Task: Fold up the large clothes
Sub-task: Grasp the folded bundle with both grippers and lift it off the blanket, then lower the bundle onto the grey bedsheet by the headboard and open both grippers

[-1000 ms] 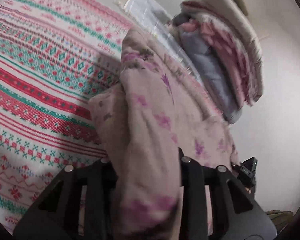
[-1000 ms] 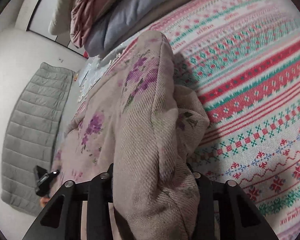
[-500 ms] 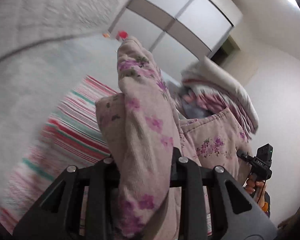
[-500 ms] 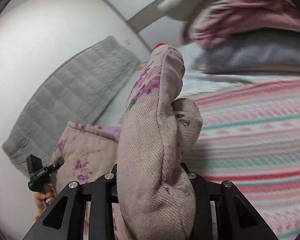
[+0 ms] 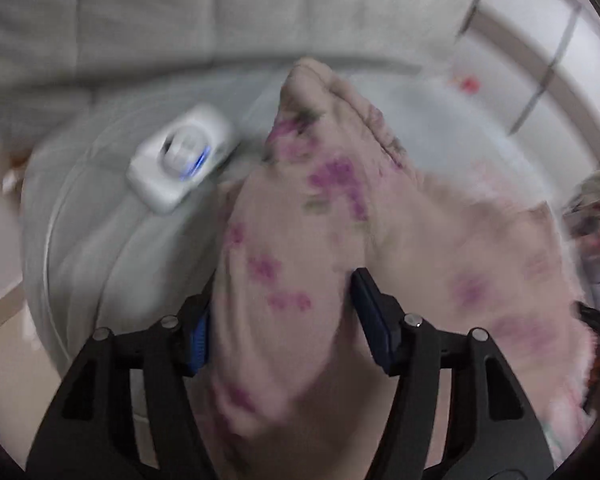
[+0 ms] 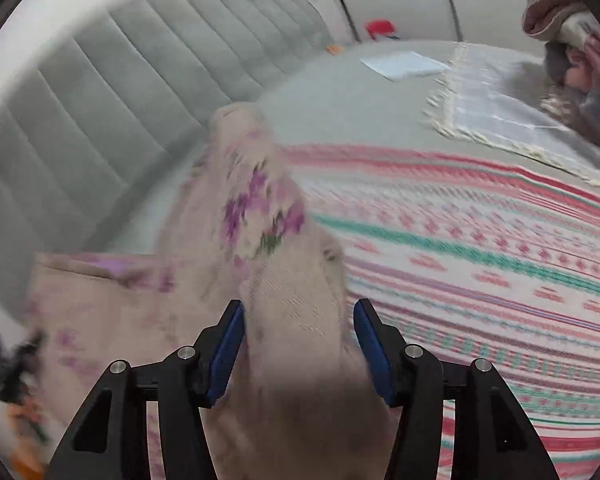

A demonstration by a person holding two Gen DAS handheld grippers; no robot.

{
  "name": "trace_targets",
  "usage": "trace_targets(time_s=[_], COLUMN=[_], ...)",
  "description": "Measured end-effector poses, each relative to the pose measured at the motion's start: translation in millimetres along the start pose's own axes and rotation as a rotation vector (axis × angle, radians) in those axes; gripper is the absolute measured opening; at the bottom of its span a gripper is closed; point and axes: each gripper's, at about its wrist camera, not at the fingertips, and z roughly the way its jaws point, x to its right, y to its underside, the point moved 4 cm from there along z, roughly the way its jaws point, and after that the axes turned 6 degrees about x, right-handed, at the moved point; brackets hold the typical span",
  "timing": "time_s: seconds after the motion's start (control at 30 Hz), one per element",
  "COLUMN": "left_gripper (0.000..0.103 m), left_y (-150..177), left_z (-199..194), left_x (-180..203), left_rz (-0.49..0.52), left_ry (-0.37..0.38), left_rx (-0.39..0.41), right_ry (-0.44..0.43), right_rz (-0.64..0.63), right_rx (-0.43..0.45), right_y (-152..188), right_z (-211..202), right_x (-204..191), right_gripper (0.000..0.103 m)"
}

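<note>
Between opening jaws, floral quilt edges over striped bedspread.

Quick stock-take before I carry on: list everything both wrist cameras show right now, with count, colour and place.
floral garment: one, beige-pink with purple flowers, bunched between both grippers' jaws
striped blanket: one, white with red and green bands, spread on the bed, right of the garment
fringed cloth: one, pale white, beyond the blanket
white sheet: one, flat, far end of the bed
bedding pile: one heap, pink and grey, far right
padded headboard: one, grey-green, along the left
white device: one, blue light, left of the garment; blurred
left gripper: black, blue pads, jaws opening around the garment
right gripper: black, blue pads, jaws opening, right pad clear of the cloth
</note>
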Motion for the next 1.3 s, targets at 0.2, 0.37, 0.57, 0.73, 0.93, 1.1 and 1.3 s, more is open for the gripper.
trace_targets(time_s=[0.2, 0.37, 0.57, 0.73, 0.93, 1.1, 1.3], left_gripper=[0.072, 0.085, 0.089, 0.089, 0.103, 0.103, 0.103], left_y=[-15, -24, 5, 53, 92, 121, 154], left_z=[-18, -62, -120, -166, -205, -216, -209], left_x=[-3, 19, 51, 87, 124, 141, 162], left_rz=[-0.05, 0.029, 0.097, 0.152, 0.213, 0.237, 0.266], left_ry=[0.051, 0.011, -0.037, 0.0, -0.061, -0.098, -0.089], left_rx=[0.066, 0.104, 0.091, 0.062, 0.11, 0.118, 0.086], right_ry=[-0.005, 0.014, 0.03, 0.057, 0.068, 0.078, 0.103], right_rz=[0.035, 0.077, 0.003, -0.093, -0.104, -0.112, -0.134], right_rx=[-0.023, 0.063, 0.158, 0.22, 0.231, 0.219, 0.216], right_y=[23, 11, 29, 67, 112, 144, 174], right_z=[18, -38, -113, -168, -210, -226, -237], right_x=[26, 37, 6, -26, -42, -49, -58], right_gripper=[0.062, 0.062, 0.072, 0.078, 0.082, 0.083, 0.084])
